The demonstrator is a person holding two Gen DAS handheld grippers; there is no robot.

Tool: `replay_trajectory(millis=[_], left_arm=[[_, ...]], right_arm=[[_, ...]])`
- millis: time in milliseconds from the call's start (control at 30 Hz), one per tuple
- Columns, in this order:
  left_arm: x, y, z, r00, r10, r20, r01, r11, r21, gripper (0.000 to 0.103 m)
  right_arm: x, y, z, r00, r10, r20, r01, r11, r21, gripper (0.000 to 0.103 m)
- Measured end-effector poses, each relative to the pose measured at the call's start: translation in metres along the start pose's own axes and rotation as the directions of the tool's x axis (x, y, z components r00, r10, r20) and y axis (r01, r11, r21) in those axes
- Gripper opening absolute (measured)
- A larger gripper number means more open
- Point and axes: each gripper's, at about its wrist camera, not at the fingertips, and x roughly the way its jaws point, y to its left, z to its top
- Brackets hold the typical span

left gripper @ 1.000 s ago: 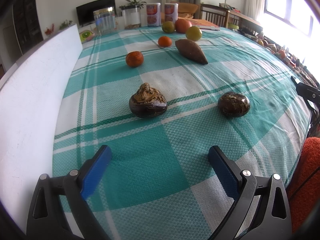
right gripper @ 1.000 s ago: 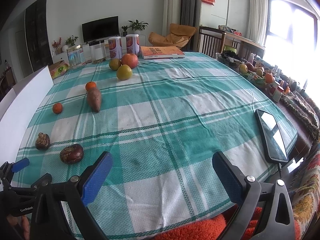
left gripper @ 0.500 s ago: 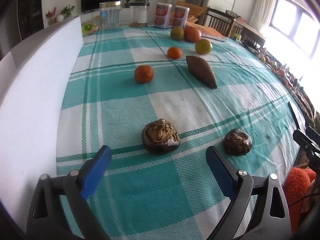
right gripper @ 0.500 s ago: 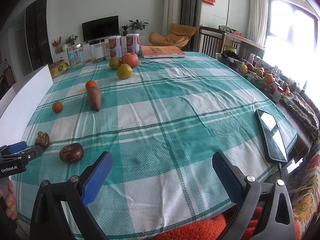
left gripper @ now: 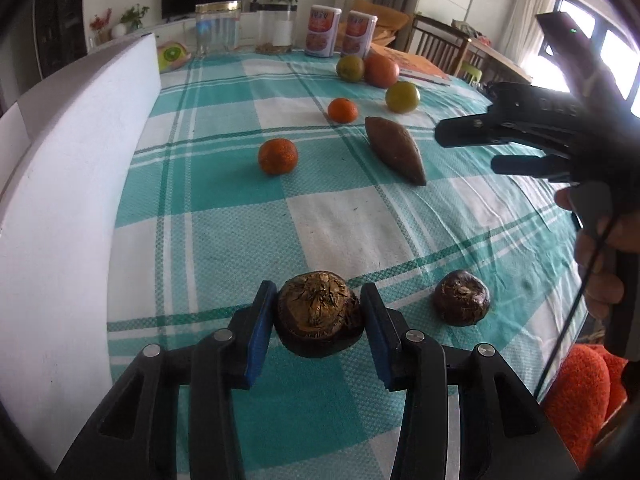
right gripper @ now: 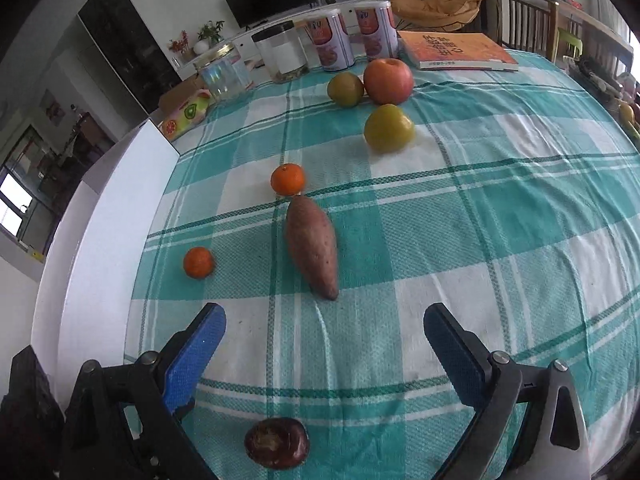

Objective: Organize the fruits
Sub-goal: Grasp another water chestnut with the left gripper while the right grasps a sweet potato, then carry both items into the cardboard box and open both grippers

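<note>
Orange mandarins [right gripper: 287, 179], two; chestnuts [left gripper: 319, 319], two.

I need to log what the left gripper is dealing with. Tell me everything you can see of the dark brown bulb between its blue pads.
The dark brown bulb looks like a water chestnut: squat and rounded, with a glossy near-black lower body and a dry, tan, flaky crown facing up. It sits upright between the blue pads of the left gripper, whose jaws are closing; both pads appear to touch its sides. Whether it rests on the checked tablecloth or is lifted is unclear. A similar bulb lies apart to its right.
</note>
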Motion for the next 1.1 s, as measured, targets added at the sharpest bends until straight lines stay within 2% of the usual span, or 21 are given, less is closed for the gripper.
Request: replay_trajectory(millis=[100, 200, 267, 367, 433, 533, 600, 667, 733, 800, 900, 967, 1033, 1100], left_arm=[[-0.02, 0.002, -0.003, 0.999, -0.03, 0.011, 0.03, 0.999, -0.013, 0.045], [-0.037, 0.004, -0.006, 0.999, -0.048, 0.024, 0.048, 0.999, -0.012, 0.045], [-0.044, 0.005, -0.007, 0.998, -0.059, 0.027, 0.06, 0.998, -0.014, 0.045], [-0.054, 0.005, -0.007, 0.996, -0.087, 0.036, 0.088, 0.996, -0.023, 0.045], [-0.061, 0.006, -0.006, 0.993, -0.114, 0.042, 0.115, 0.993, -0.037, 0.045], [-0.076, 0.011, -0.002, 0.985, -0.162, 0.058, 0.166, 0.984, -0.069, 0.045], [-0.089, 0.017, 0.003, 0.981, -0.175, 0.084, 0.182, 0.98, -0.083, 0.045], [-0.105, 0.027, 0.01, 0.977, -0.177, 0.119, 0.19, 0.976, -0.103, 0.045], [-0.121, 0.042, 0.017, 0.974, -0.168, 0.155, 0.189, 0.973, -0.131, 0.045], [-0.136, 0.063, 0.021, 0.974, -0.131, 0.185, 0.162, 0.973, -0.164, 0.045], [-0.152, 0.102, 0.019, 0.977, 0.001, 0.215, 0.048, 0.973, -0.224, 0.045], [-0.156, 0.134, 0.013, 0.975, 0.088, 0.202, -0.027, 0.957, -0.289, 0.045], [-0.158, 0.166, 0.005, 0.969, 0.177, 0.175, -0.107, 0.931, -0.349, 0.045], [-0.157, 0.193, -0.007, 0.951, 0.276, 0.136, -0.204, 0.897, -0.391, 0.045]], right_arm=[[0.05, 0.02, 0.031, 0.994, -0.058, -0.089, 0.052, 0.996, -0.067, 0.086], [0.082, 0.031, 0.038, 0.979, -0.099, -0.18, 0.078, 0.989, -0.124, 0.07], [0.08, 0.036, 0.035, 0.977, -0.157, -0.146, 0.131, 0.976, -0.174, 0.04], [0.068, 0.02, 0.023, 0.986, -0.078, -0.149, 0.063, 0.993, -0.104, 0.04], [0.054, 0.0, 0.013, 0.991, -0.014, -0.136, 0.012, 1.0, -0.015, 0.04], [0.026, -0.036, -0.008, 0.984, 0.159, -0.085, -0.142, 0.973, 0.181, 0.04], [0.01, -0.052, -0.02, 0.962, 0.27, -0.04, -0.249, 0.927, 0.279, 0.04], [-0.005, -0.051, -0.026, 0.931, 0.365, 0.004, -0.346, 0.878, 0.331, 0.04], [-0.018, -0.032, -0.026, 0.891, 0.452, 0.033, -0.436, 0.836, 0.333, 0.04], [-0.031, 0.004, -0.021, 0.85, 0.525, 0.042, -0.513, 0.808, 0.288, 0.04], [-0.05, 0.079, -0.017, 0.795, 0.606, 0.018, -0.6, 0.782, 0.169, 0.04], [-0.052, 0.137, -0.021, 0.763, 0.646, -0.024, -0.641, 0.762, 0.091, 0.04], [-0.047, 0.192, -0.03, 0.744, 0.663, -0.083, -0.664, 0.747, 0.015, 0.04], [-0.038, 0.238, -0.043, 0.734, 0.664, -0.143, -0.675, 0.736, -0.045, 0.04]])
